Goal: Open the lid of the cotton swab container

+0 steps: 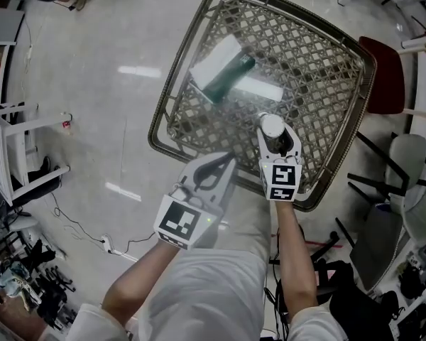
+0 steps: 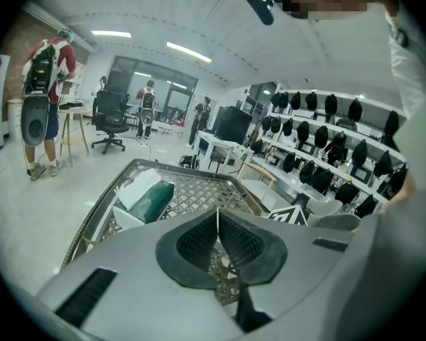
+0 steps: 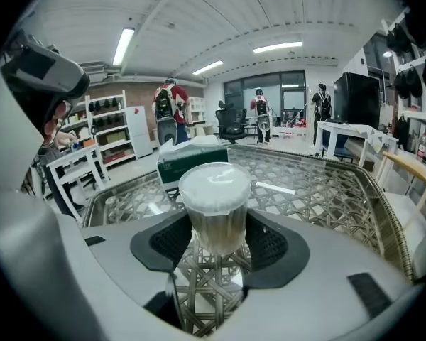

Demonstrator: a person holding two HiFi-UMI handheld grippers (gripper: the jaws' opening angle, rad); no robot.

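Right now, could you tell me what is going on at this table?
A person works two handheld grippers over a glass-topped wicker table. The right gripper is closed on the upright cotton swab container, whose lid is still on. The left gripper is shut and empty, held near the table's edge.

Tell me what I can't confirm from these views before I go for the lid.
Lid seam or tab: none readable in the right gripper view; the head view shows only its top, too small.
Pad contact: the right hand-held gripper flanks the cotton swab container; whether it is pressing is unclear there.
Left gripper view: the container falls outside the frame; the left hand-held gripper is shut, empty.
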